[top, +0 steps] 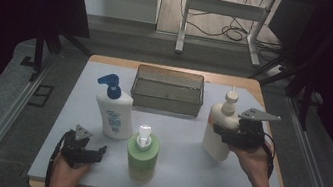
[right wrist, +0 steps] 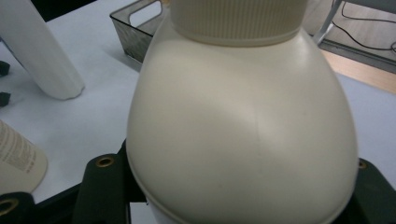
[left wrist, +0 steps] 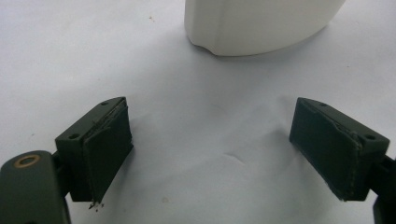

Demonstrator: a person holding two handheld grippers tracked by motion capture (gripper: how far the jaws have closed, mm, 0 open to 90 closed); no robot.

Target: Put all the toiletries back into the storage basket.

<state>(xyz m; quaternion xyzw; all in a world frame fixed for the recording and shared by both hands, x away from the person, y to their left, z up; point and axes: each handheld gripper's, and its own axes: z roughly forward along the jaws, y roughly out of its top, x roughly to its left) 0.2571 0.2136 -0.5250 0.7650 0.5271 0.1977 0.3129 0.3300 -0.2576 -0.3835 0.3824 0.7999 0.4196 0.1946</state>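
Looking down from the high view, the right tool [top: 229, 132] pinched the cream pump bottle [top: 219, 132], tilted at the right of the white surface [top: 183, 167], near the clear tray [top: 168, 90]. The left tool [top: 92, 152] rested low at the front left, spread, beside the green pump bottle [top: 143, 153] and the white bottle with a blue pump [top: 112, 110]. In the left gripper view, its jaws stood wide apart over the surface, a white bottle base [left wrist: 257, 23] ahead. In the right gripper view, the cream bottle [right wrist: 243, 126] sat between the jaws
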